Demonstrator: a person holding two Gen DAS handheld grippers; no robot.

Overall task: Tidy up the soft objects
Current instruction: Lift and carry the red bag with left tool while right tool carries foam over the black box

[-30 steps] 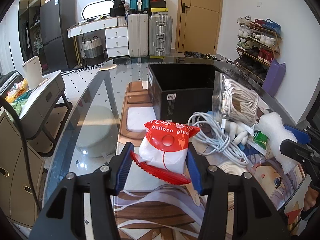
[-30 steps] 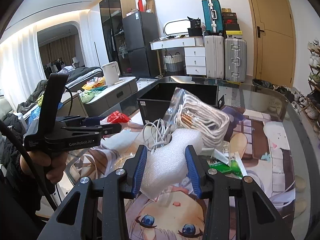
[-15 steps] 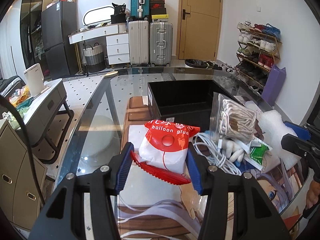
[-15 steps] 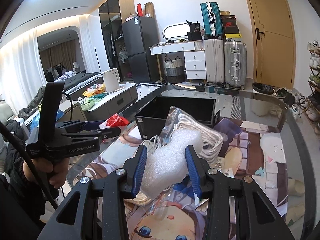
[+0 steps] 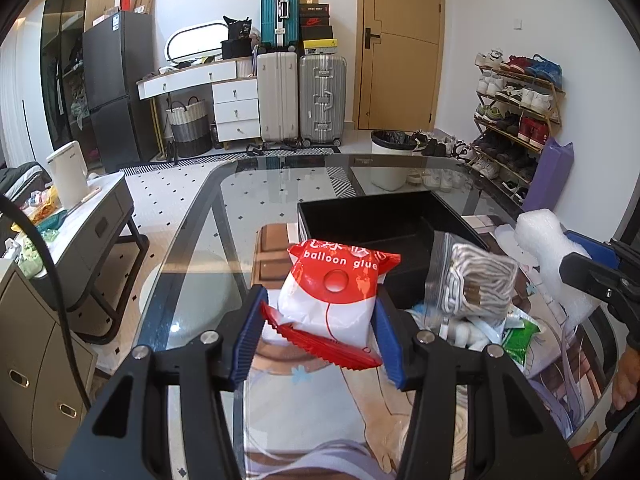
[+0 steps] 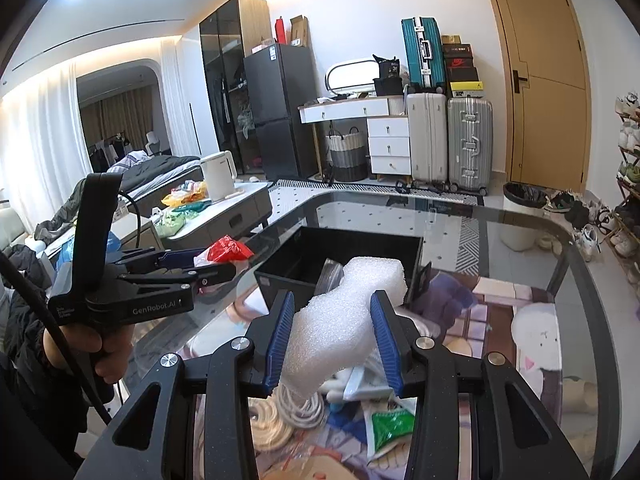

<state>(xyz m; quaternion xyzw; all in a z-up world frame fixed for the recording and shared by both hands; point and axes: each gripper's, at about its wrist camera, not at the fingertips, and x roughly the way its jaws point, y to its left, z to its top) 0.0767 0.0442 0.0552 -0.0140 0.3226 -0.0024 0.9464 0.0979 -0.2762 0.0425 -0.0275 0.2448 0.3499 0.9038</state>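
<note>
Presently the left gripper grips the glue bag, the right gripper the foam; next, release into the box.

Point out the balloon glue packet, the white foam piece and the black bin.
balloon glue packet [image 5: 332, 300]: left wrist view, white front.
white foam piece [image 6: 340, 320]: right wrist view, middle.
black bin [image 5: 376, 212]: left wrist view, inner far wall.

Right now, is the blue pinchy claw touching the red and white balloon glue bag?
Touching. The left wrist view shows the left gripper with both blue pads pressed against the sides of the balloon glue bag, holding it above the table.
</note>
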